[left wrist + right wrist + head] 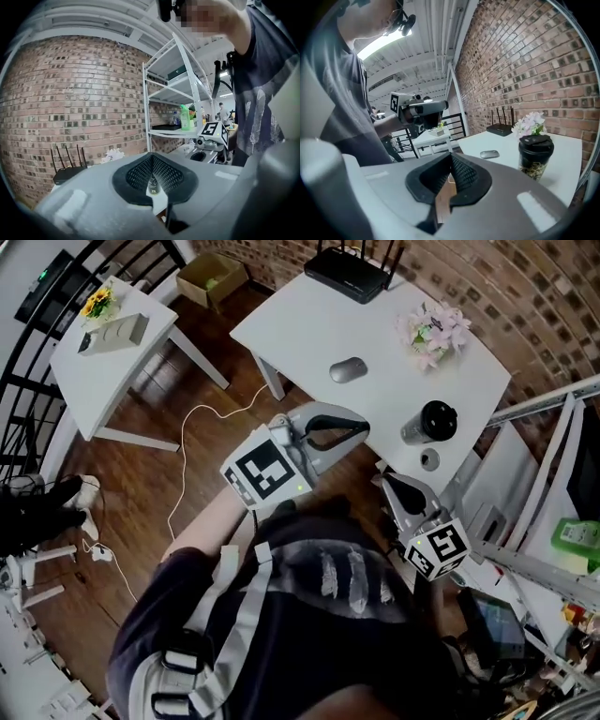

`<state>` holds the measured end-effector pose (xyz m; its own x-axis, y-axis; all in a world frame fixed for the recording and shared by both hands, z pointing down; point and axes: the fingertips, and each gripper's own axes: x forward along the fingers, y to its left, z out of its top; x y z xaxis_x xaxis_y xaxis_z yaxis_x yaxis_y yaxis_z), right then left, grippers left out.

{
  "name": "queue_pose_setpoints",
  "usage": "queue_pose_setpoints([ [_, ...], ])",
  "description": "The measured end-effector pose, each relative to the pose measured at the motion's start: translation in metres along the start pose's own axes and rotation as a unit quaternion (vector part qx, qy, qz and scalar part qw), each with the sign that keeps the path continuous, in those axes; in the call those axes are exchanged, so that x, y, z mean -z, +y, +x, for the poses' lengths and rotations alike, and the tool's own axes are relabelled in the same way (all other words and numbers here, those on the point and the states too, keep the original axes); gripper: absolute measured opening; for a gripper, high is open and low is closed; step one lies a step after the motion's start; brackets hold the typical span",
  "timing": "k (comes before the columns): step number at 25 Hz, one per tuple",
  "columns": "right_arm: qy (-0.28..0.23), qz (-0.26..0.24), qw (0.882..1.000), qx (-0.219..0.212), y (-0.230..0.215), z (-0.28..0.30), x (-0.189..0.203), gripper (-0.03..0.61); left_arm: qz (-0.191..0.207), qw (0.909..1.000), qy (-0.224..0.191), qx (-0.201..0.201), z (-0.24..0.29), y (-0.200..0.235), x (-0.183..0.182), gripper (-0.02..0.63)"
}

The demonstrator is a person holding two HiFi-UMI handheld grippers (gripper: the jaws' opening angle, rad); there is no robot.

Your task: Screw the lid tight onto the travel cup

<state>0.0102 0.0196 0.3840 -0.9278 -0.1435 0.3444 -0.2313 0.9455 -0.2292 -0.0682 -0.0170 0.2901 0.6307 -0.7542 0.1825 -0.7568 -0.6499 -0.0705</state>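
- Two tools, left gripper (356, 430) and right gripper (389, 482): fingers closed on nothing, neither touching the cup.
- One travel cup (427, 425): upright on the desk (300, 315), 4 o'clock from the mouse (348, 369).
- One lid (439, 415): seated on the cup; tightening apparently still to do.

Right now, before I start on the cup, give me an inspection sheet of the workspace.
Surface: white table, mostly bare.
Job's things: travel cup upright near the table edge, black lid on top; whether it is screwed tight cannot be told.
Clutter: mouse, router, flowers, small grey disc beside the cup.
Tools: left tool shut, empty; right tool shut, empty; both short of the cup.
Cables: white cable loose on the wood floor.
Surroundings: brick wall, metal shelving, side table, cardboard box.
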Motion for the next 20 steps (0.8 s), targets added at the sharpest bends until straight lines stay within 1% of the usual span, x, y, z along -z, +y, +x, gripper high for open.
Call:
queue_pose_setpoints([
  [5,0.028,0.028,0.999,0.011,-0.04,-0.021,0.04,0.006,0.023,0.9994,0.025,0.008,0.047,-0.003,0.006,0.003],
  [9,0.038,0.026,0.999,0.019,-0.054,-0.017,0.055,0.006,0.037,0.9989,0.025,0.016,0.054,0.001,0.008,0.003],
  [11,0.047,0.043,0.997,0.036,-0.054,-0.024,0.058,0.006,0.048,0.9978,0.029,0.036,0.056,0.0,0.004,0.003],
  [13,0.066,0.069,0.994,0.057,-0.057,-0.03,0.062,0.006,0.073,0.9945,0.033,0.067,0.062,0.0,-0.003,0.003],
  [14,0.072,0.073,0.993,0.057,-0.063,-0.025,0.062,0.006,0.088,0.992,0.038,0.082,0.064,0.004,-0.003,0.003],
  [16,0.077,0.071,0.993,0.048,-0.078,-0.005,0.06,0.006,0.105,0.9855,0.068,0.114,0.069,0.013,0.008,0.005],
  [17,0.083,0.071,0.993,0.05,-0.086,0.0,0.062,0.006,0.11,0.9812,0.087,0.133,0.074,0.014,0.019,0.038],
  [20,0.106,0.083,0.986,0.095,-0.108,-0.008,0.073,0.006,0.137,0.9631,0.124,0.196,0.099,0.009,0.055,0.225],
])
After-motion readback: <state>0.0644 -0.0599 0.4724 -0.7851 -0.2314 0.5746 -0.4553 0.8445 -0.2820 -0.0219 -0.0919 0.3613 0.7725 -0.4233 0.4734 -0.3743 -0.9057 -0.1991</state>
